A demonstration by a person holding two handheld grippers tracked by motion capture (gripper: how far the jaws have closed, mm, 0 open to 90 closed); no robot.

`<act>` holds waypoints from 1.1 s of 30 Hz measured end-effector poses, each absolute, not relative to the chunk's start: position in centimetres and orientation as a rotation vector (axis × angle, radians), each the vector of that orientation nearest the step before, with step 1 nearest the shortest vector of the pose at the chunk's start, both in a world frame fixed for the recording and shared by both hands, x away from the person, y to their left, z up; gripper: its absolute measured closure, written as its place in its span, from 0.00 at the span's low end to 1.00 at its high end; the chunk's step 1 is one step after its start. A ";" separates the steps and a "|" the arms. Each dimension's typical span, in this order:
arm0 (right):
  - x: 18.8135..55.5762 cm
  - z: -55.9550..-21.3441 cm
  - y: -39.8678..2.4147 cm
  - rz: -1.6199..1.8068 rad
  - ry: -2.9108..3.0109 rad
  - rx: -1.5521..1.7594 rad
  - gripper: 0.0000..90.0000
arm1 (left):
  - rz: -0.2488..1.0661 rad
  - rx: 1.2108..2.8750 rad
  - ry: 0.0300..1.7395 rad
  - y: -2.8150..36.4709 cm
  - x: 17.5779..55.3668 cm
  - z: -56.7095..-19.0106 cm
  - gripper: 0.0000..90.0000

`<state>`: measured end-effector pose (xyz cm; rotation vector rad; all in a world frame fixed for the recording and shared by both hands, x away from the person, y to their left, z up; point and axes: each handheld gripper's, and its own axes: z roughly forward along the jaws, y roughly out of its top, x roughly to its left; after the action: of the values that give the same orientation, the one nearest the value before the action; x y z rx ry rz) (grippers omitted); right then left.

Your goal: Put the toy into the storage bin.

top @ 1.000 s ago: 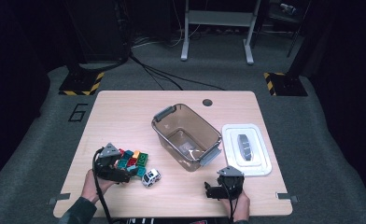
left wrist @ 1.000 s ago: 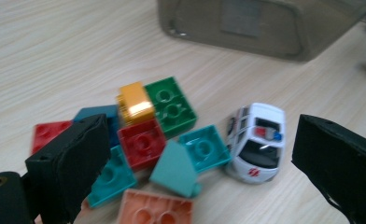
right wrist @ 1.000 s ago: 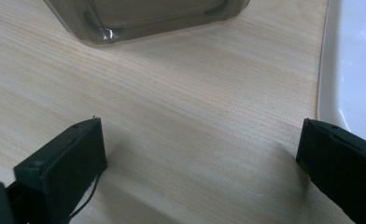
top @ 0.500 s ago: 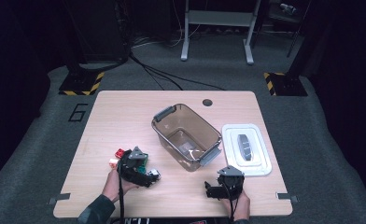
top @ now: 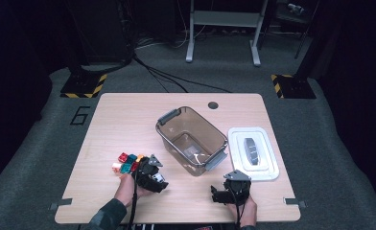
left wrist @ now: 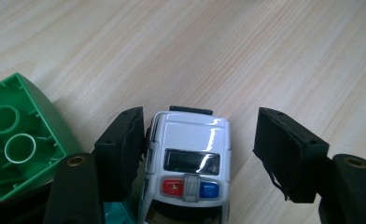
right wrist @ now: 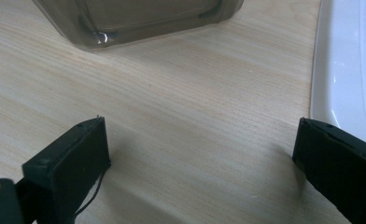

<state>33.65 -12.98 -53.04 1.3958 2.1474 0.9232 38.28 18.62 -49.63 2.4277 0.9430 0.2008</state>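
Note:
A white toy police car (left wrist: 188, 158) with a red and blue light bar lies on the wooden table (top: 128, 120). My left gripper (left wrist: 200, 121) is lowered around it. Its jaws have just been closing: the left pad (left wrist: 120, 149) touches the car's side, while the right pad (left wrist: 284, 154) stands a gap away. In the high view the left gripper (top: 152, 178) covers the car, just right of a cluster of coloured bricks (top: 126, 163). My right gripper (right wrist: 200, 140) rests open over bare wood, nothing between its pads, near the front edge (top: 230, 189).
A green brick (left wrist: 17, 135) lies upside down right beside the left jaw. A clear brown bin (top: 169, 116) stands mid-table, its corner (right wrist: 139, 18) ahead of the right gripper. A white lid (top: 267, 170) with a grey handle lies to the right (right wrist: 349, 60).
The left gripper moved right from above the bricks and came down over the toy car, its jaws narrowing around it. The right gripper stayed put.

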 end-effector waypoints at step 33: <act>33.9 -53.0 -13.1 0.928 2.141 1.392 0.03 | 0.253 2.300 0.956 19.6 37.7 -45.0 0.53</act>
<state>33.89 -13.08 -53.05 1.3921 2.1406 0.9278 37.70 19.57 -45.00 2.2996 0.9564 0.2527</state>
